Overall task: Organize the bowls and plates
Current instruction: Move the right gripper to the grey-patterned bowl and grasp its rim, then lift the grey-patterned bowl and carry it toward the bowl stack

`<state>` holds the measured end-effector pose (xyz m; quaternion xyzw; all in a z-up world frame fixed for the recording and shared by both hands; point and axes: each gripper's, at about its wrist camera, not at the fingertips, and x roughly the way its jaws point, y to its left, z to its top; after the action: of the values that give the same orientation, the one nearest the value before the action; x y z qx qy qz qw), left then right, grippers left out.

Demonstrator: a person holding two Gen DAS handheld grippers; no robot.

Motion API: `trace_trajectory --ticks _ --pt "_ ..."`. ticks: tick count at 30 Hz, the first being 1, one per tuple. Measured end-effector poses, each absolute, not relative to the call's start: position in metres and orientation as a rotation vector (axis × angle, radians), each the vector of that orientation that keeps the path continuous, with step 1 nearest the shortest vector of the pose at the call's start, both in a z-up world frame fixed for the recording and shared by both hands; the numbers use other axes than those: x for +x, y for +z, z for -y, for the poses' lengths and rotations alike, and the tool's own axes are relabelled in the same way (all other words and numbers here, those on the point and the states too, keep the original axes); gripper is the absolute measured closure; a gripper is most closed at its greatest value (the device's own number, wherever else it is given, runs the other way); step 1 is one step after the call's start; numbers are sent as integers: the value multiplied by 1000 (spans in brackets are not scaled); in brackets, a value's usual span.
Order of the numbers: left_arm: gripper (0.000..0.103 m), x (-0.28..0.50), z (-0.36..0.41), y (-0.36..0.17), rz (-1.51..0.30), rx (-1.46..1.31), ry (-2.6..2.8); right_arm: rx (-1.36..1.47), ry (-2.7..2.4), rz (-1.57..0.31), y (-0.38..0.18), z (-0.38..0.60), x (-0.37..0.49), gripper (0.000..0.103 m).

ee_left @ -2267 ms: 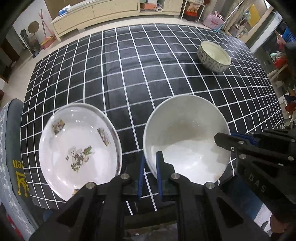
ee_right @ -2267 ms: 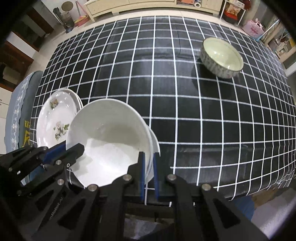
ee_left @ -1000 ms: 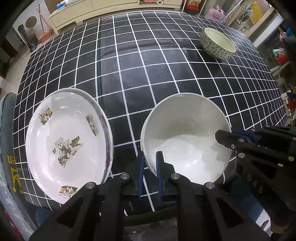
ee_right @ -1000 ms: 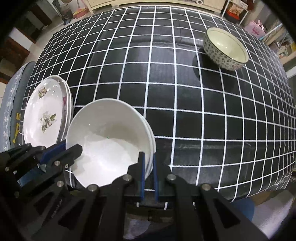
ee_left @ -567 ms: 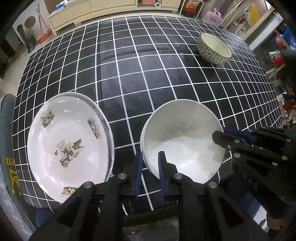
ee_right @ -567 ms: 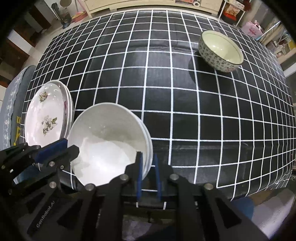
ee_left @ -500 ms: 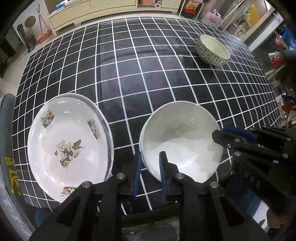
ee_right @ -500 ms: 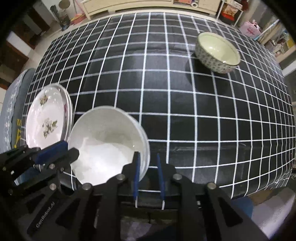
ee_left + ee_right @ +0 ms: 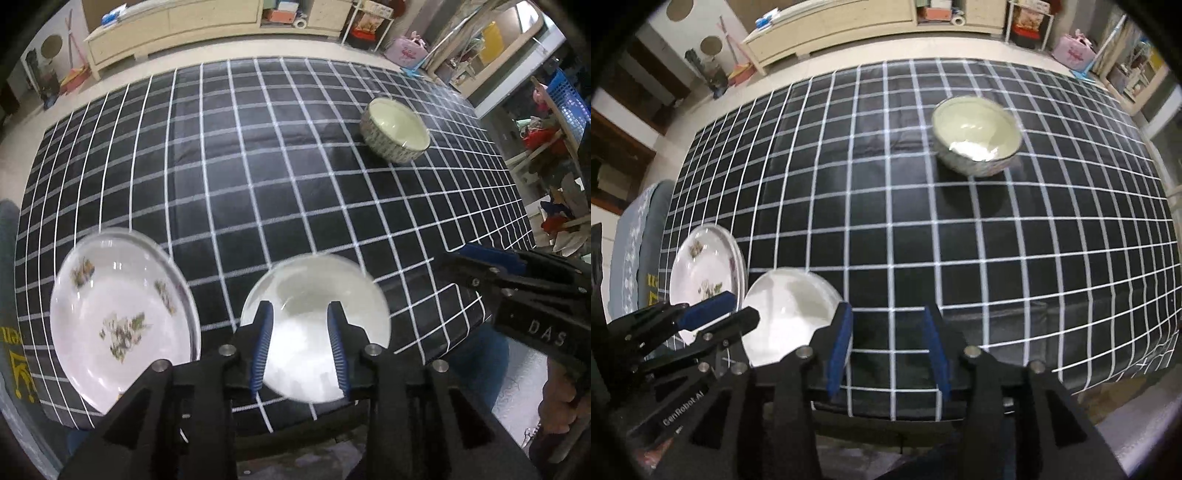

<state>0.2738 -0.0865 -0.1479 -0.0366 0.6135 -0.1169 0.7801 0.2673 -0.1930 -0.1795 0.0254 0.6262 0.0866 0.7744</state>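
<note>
A plain white bowl sits on the black checked tablecloth near the front edge; it also shows in the right wrist view. A flowered white plate stack lies to its left, also in the right wrist view. A patterned bowl stands far right, also in the right wrist view. My left gripper is open above the white bowl's near side. My right gripper is open and empty, just right of the white bowl.
The table's front edge runs just under both grippers. A grey cushioned seat stands at the table's left end. A cream cabinet and cluttered shelves line the far wall. The right gripper shows in the left wrist view.
Both grippers have opened and let go of the white bowl's rim. Both have pulled back and up; the bowl now rests on the cloth beside the plates.
</note>
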Motion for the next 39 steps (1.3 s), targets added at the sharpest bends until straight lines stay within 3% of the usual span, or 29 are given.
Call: trace_trajectory --ticks 19,39 --pt "75 367 163 -129 -1284 -11 -336 163 120 -1314 -164 284 340 58" --pt "75 478 215 -186 -1331 7 -318 161 133 -1350 -217 328 431 58"
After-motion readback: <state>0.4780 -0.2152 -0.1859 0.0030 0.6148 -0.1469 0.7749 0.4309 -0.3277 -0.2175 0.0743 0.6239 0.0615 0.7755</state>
